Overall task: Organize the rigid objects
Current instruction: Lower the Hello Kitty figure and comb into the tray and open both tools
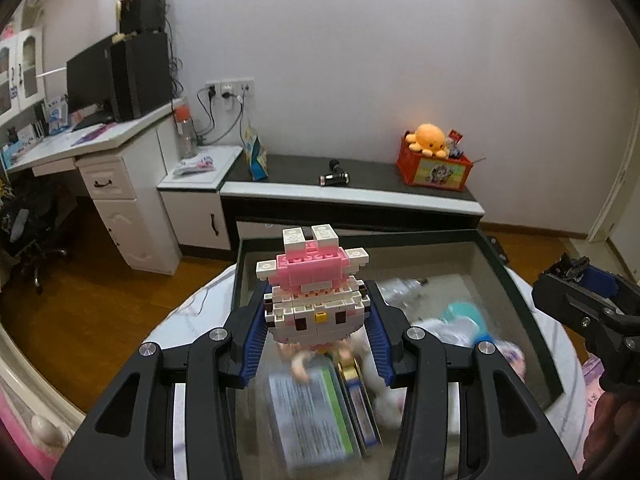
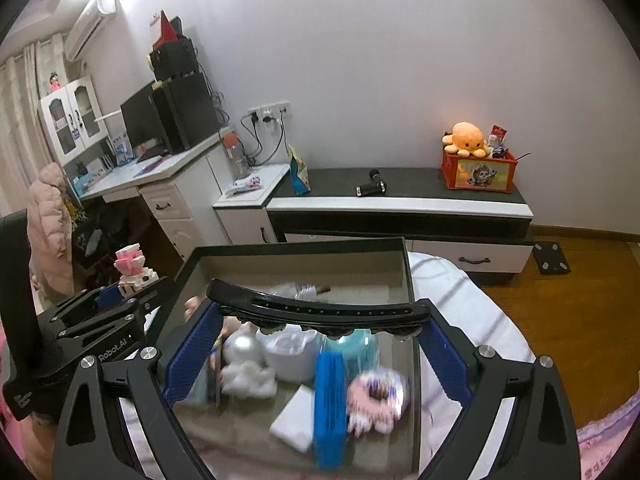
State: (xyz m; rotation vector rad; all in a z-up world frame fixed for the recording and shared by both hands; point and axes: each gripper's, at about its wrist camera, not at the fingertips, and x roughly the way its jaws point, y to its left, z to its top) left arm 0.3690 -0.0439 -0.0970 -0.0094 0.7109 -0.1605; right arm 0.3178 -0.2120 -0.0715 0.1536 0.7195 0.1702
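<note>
My left gripper (image 1: 318, 320) is shut on a pink and white brick-built cat figure (image 1: 316, 300), held above the open dark-rimmed box (image 1: 516, 296). The figure also shows at the left of the right wrist view (image 2: 134, 272), between the left gripper's fingers. My right gripper (image 2: 320, 320) is shut on a long curved black hair clip (image 2: 320, 310), held crosswise over the same box (image 2: 412, 292). The box holds several blurred items: a book (image 1: 316, 420), a blue block (image 2: 330, 400), a pink scrunchie (image 2: 376, 396), a white plush (image 2: 248, 376).
The box rests on a round white-covered surface (image 2: 472, 300). Behind it runs a low black and white cabinet (image 2: 400, 204) with a red crate and orange plush (image 2: 478, 160). A white desk with a monitor (image 1: 104, 80) stands at the left. The floor is wooden.
</note>
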